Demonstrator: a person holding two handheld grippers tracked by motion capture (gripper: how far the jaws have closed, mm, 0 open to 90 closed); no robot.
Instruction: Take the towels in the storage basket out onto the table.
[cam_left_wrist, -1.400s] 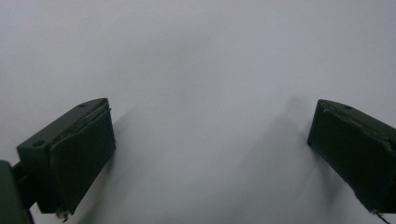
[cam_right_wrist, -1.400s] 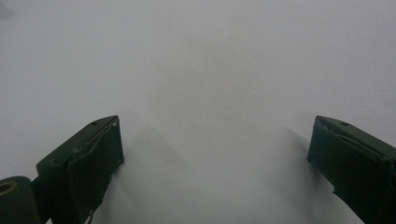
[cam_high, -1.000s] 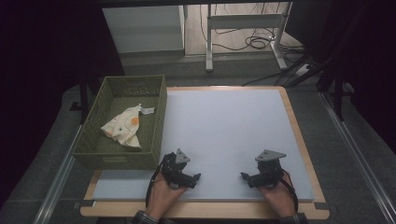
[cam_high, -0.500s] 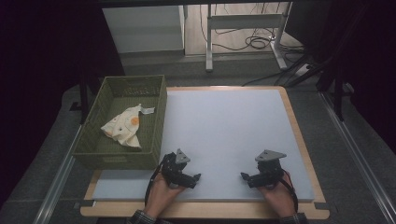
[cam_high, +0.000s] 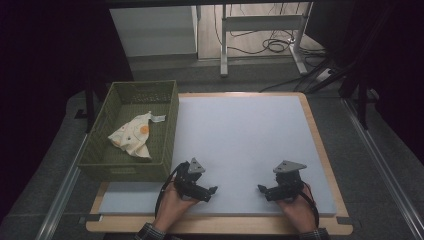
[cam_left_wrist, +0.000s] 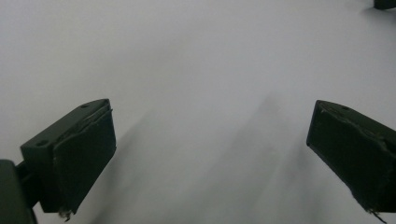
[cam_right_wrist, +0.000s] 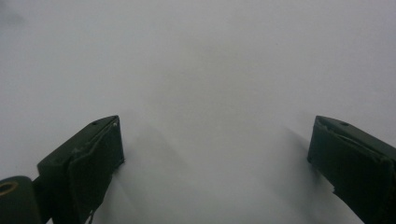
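At six o'clock on the white table (cam_high: 240, 135), the left gripper (cam_high: 212, 191) and the right gripper (cam_high: 261, 189) are held low by a person's hands, jaws spread wide and nothing gripped. Toward ten o'clock, a cream cloth (cam_high: 132, 137) is seen lying inside the green basket (cam_high: 170, 130), well apart from both.

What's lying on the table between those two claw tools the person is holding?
Nothing. In the high view, the stretch of white table top between the left gripper and the right gripper is bare.
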